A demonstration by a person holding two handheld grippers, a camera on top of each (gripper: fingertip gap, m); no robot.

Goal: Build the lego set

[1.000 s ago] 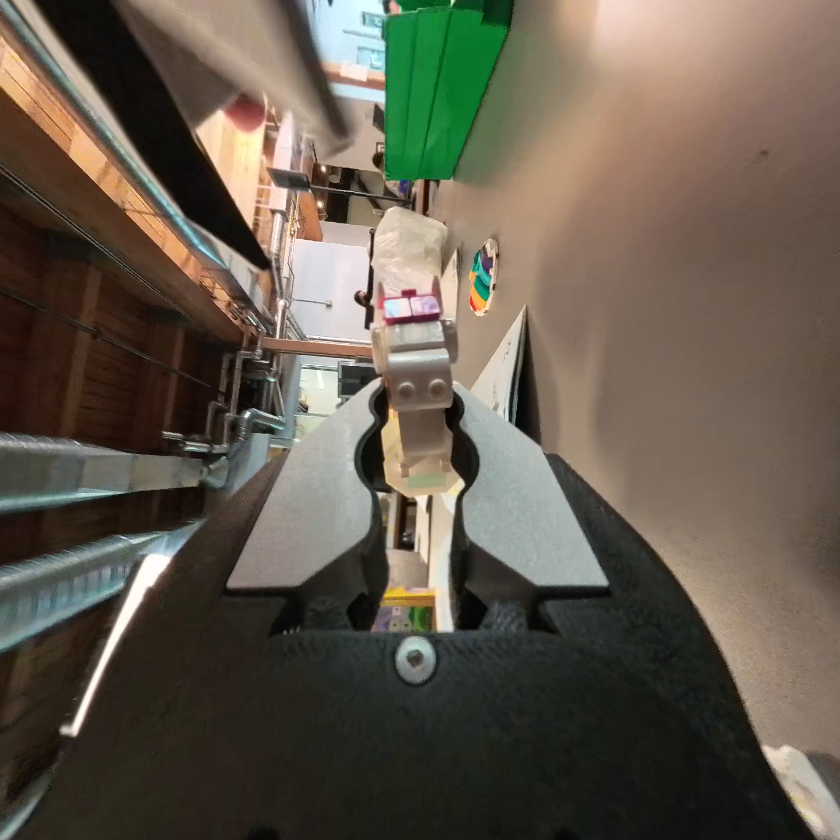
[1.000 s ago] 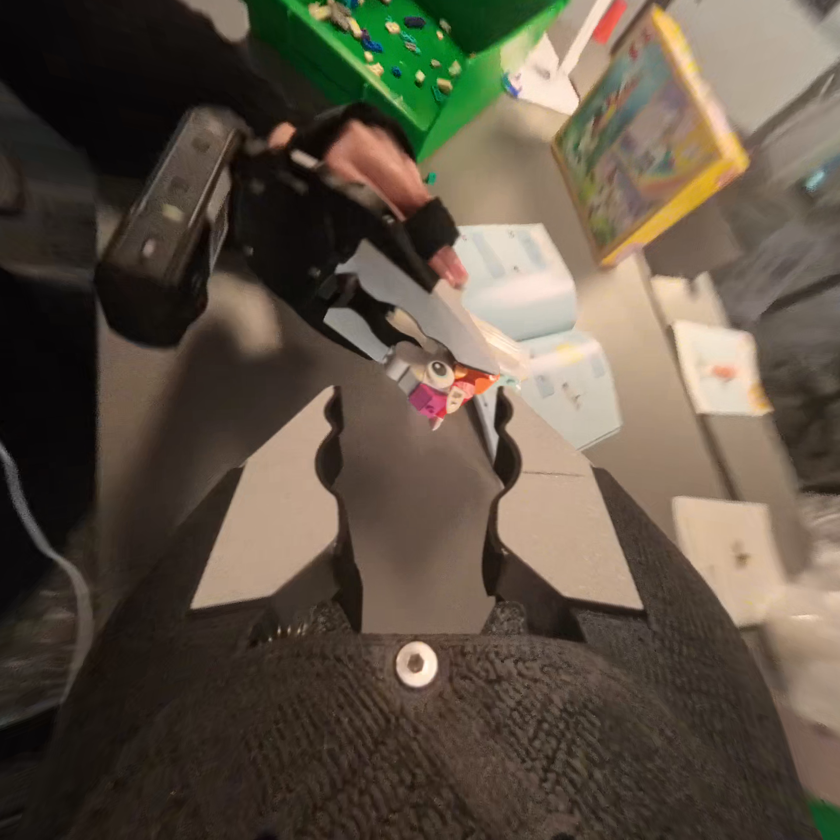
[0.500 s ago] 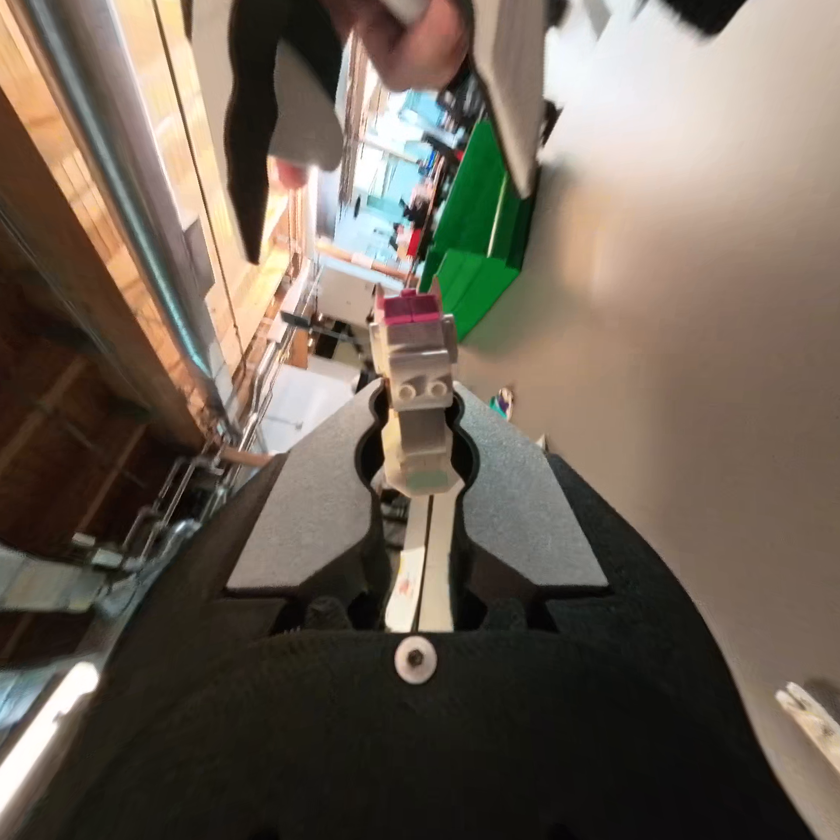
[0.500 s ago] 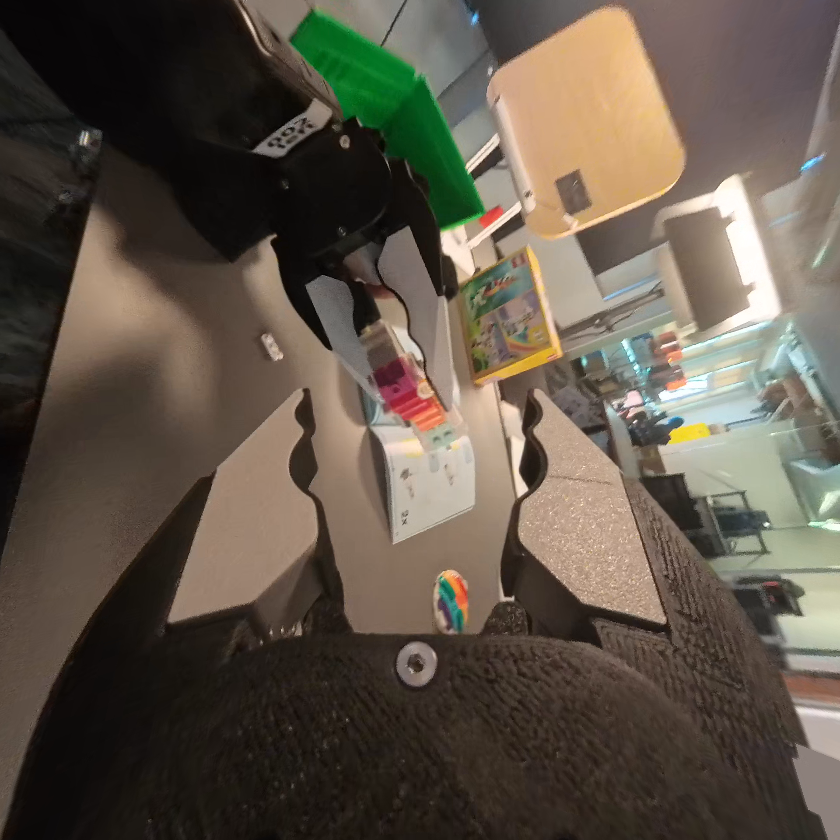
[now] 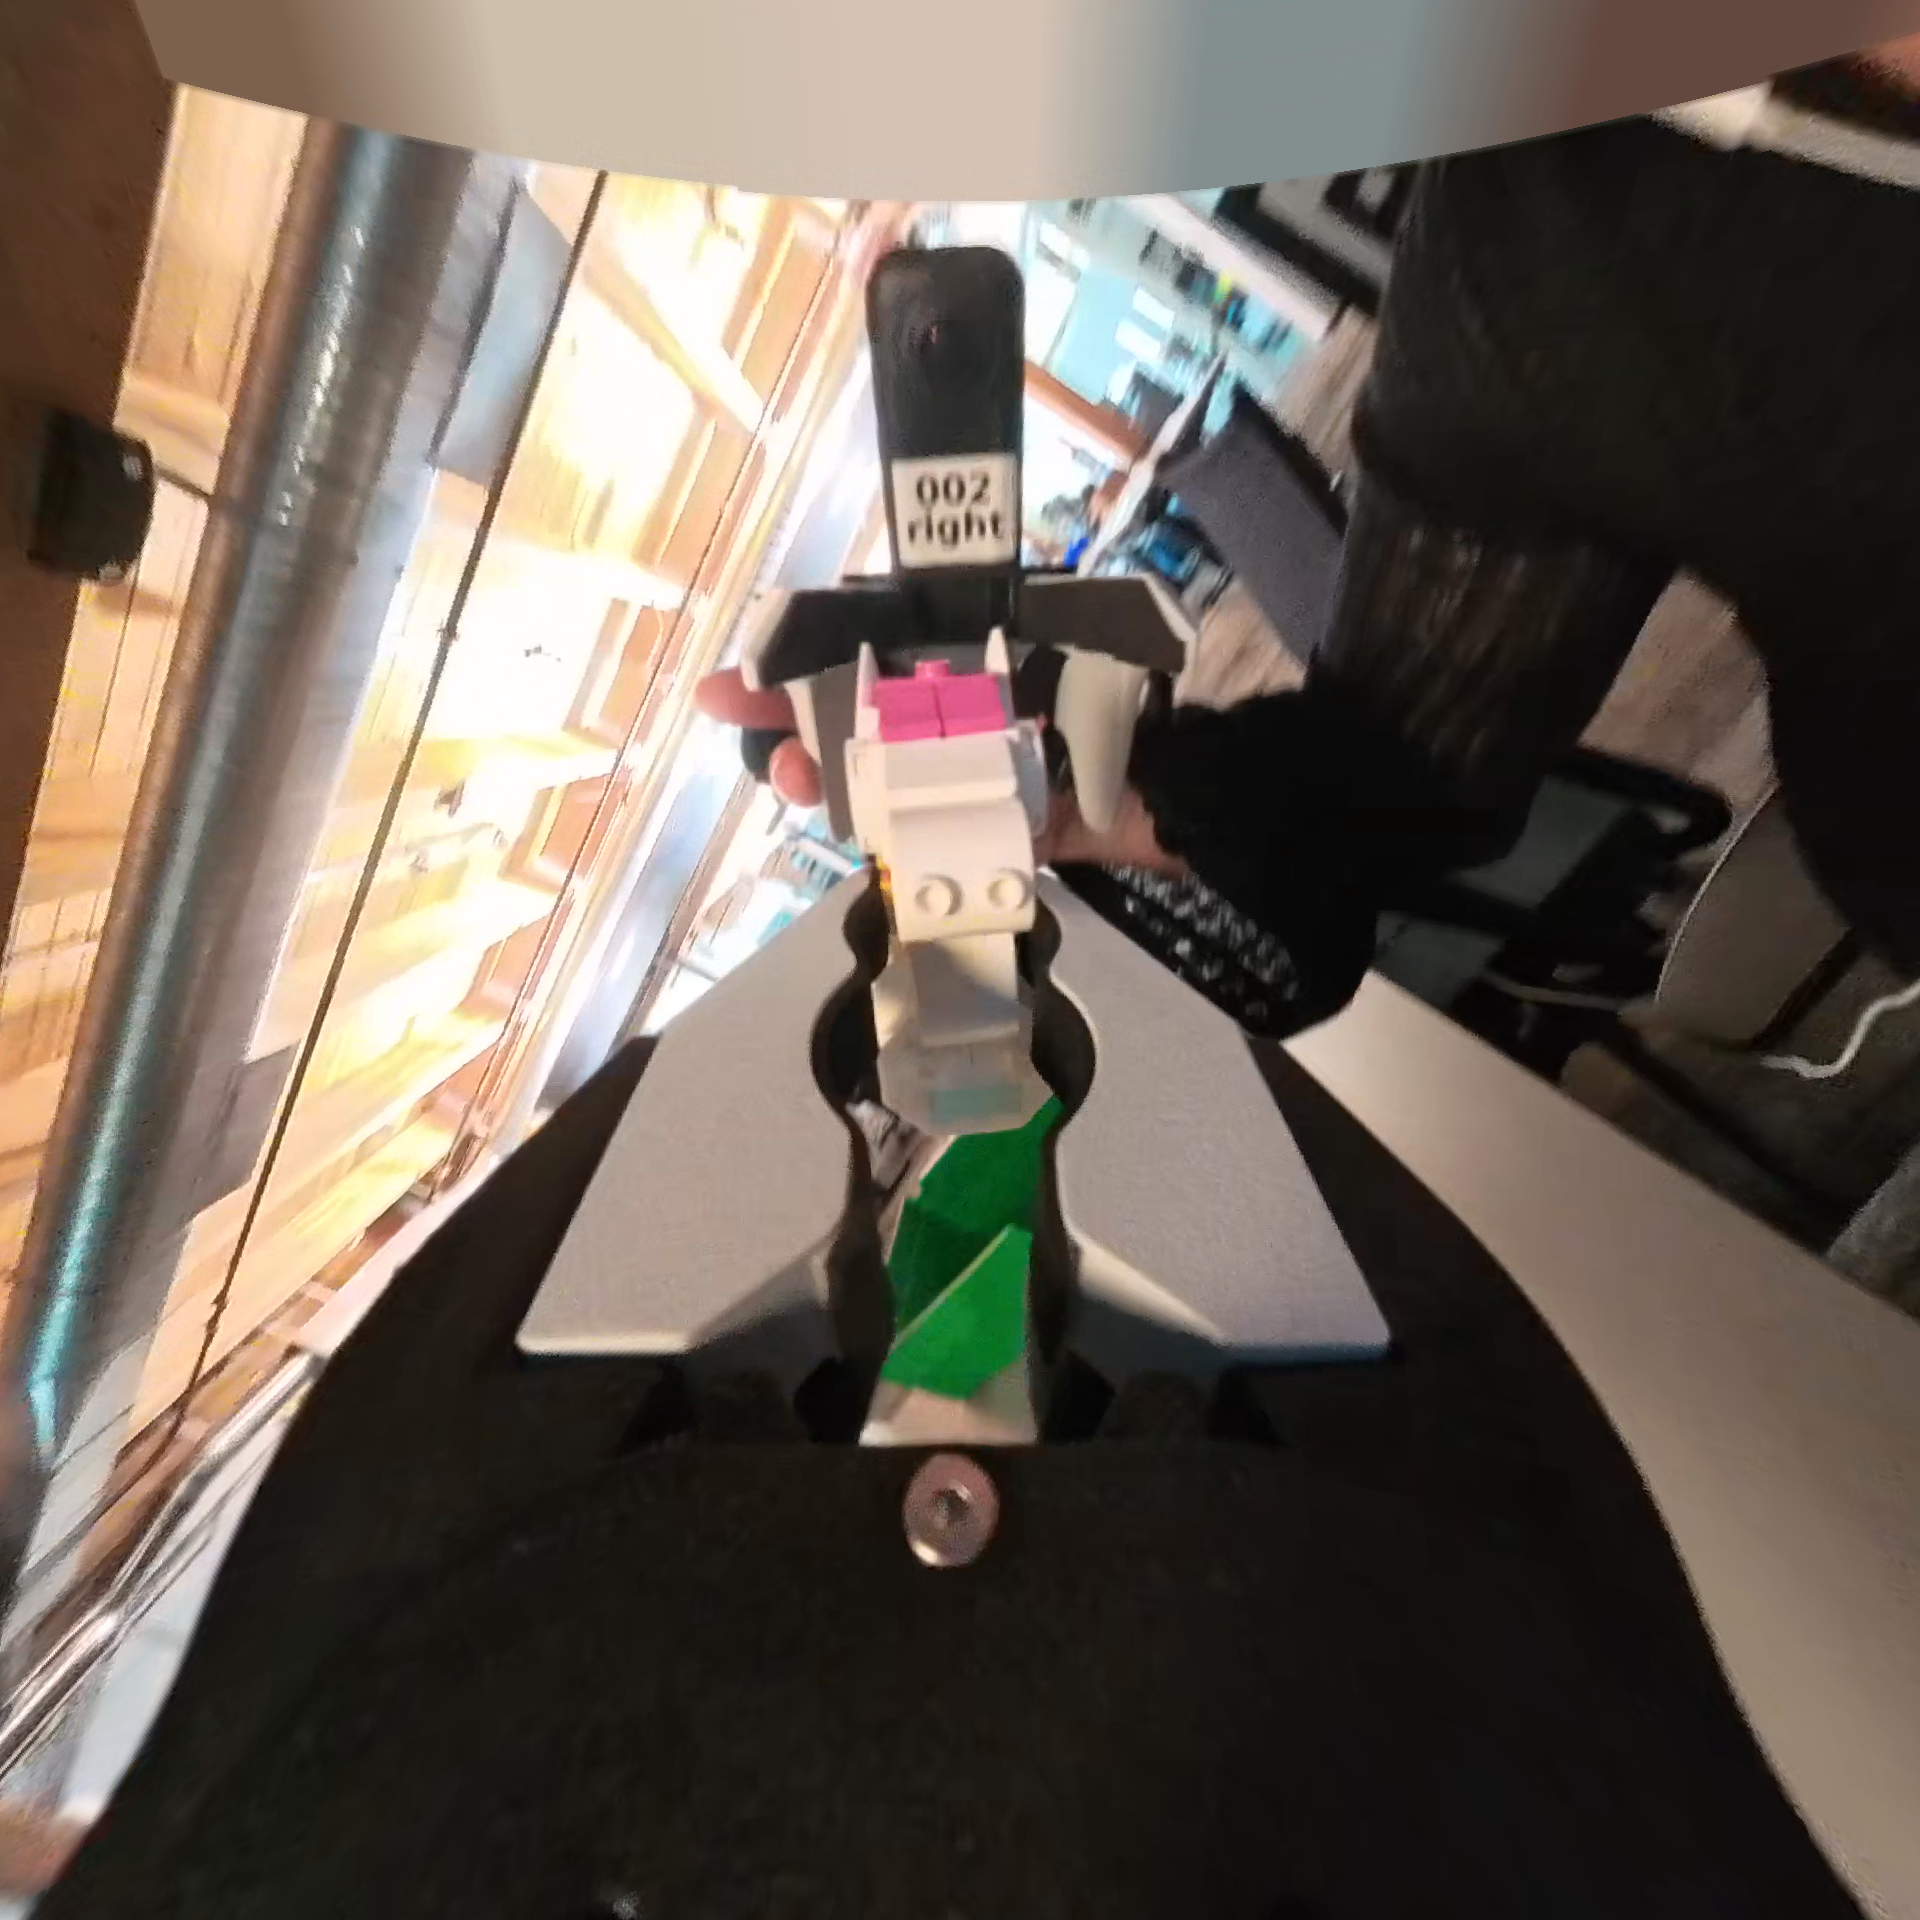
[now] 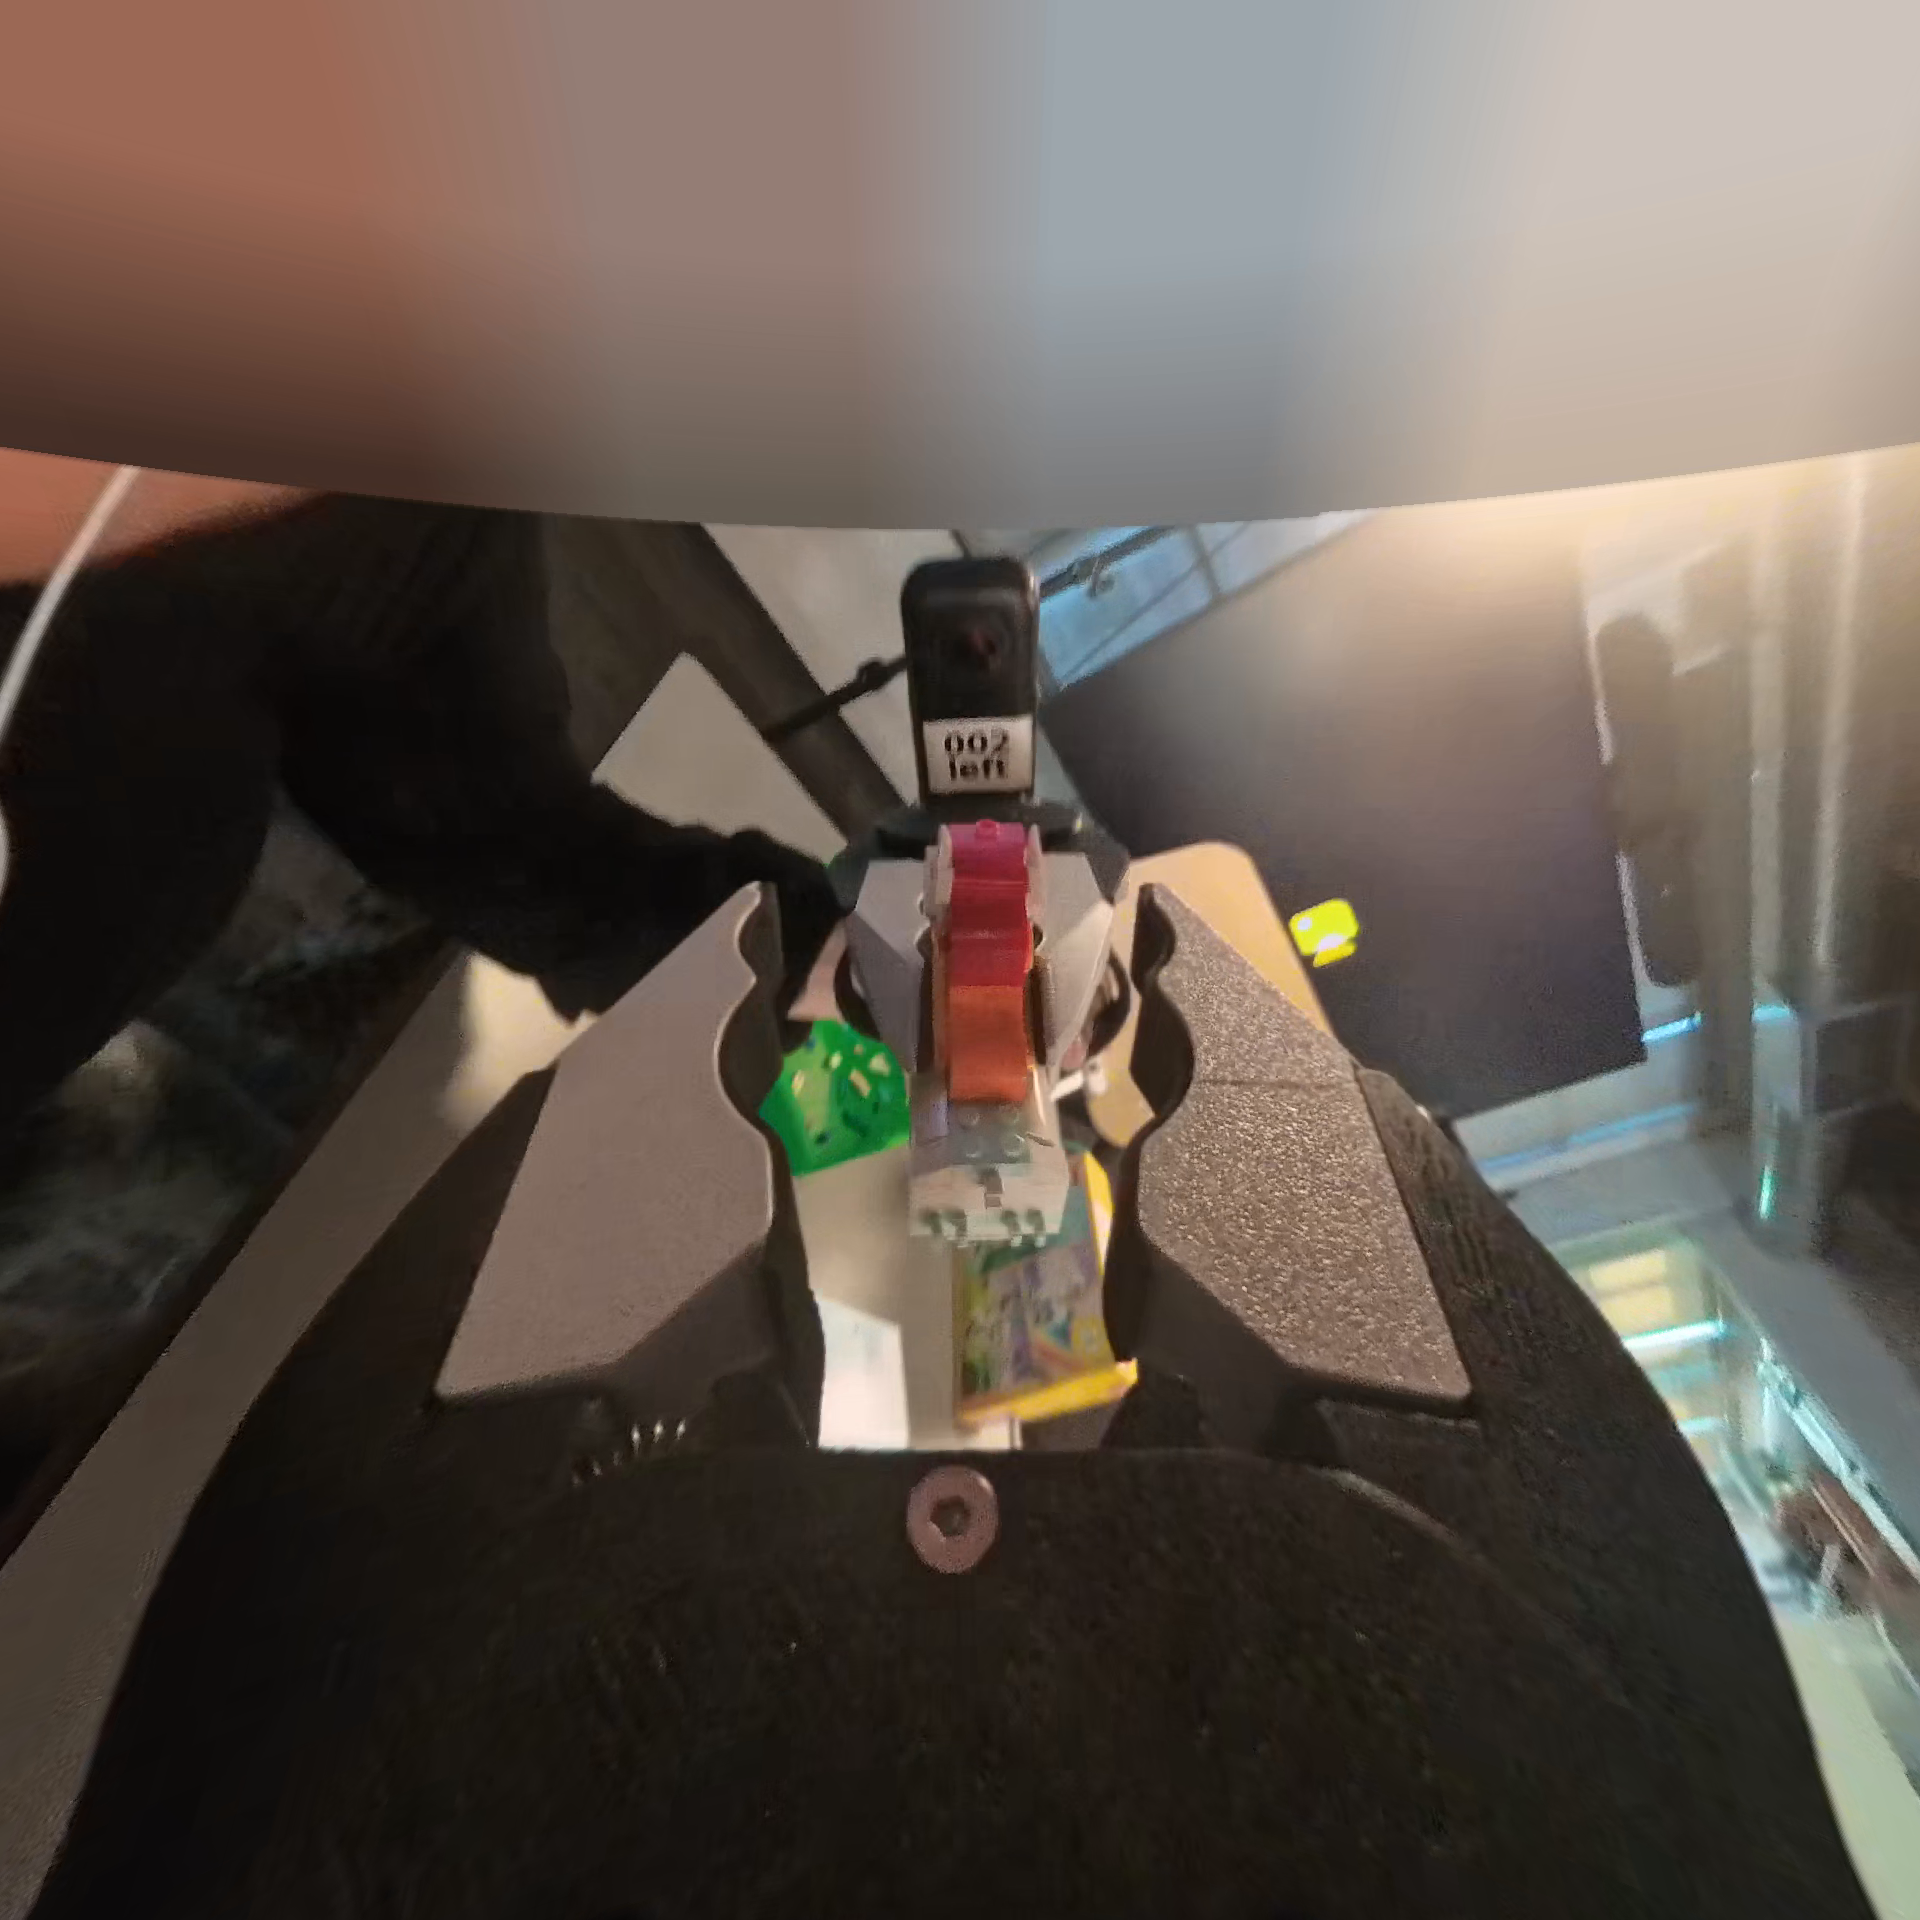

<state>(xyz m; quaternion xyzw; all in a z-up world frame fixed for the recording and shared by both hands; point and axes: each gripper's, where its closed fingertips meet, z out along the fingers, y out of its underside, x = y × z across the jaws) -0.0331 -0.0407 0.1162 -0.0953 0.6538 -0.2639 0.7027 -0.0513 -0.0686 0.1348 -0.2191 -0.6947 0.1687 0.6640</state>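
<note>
A small lego model (image 5: 951, 821) has a white body and pink bricks on its far end. My left gripper (image 5: 956, 904) is shut on its lower part and holds it up in the air. In the right wrist view the model (image 6: 982, 997) shows a pink, red and orange strip above a white studded base. My right gripper (image 6: 956, 935) is open, with its jaws on either side of the model and apart from it. The two grippers face each other: the right one (image 5: 951, 707) shows beyond the model, and the left one (image 6: 982, 904) shows behind it.
A green bin (image 6: 831, 1101) with loose bricks and a yellow lego box (image 6: 1029, 1320) stand on the grey table (image 5: 1558, 1195) below. A light booklet (image 6: 862, 1361) lies beside the box. A person's black sleeve (image 5: 1299, 831) is behind the right gripper. Less than 4 cm separates the two grippers' tips.
Both grippers have swung round to face each other head on. The open right gripper has come in around the model's far end. The left gripper has kept its hold.
</note>
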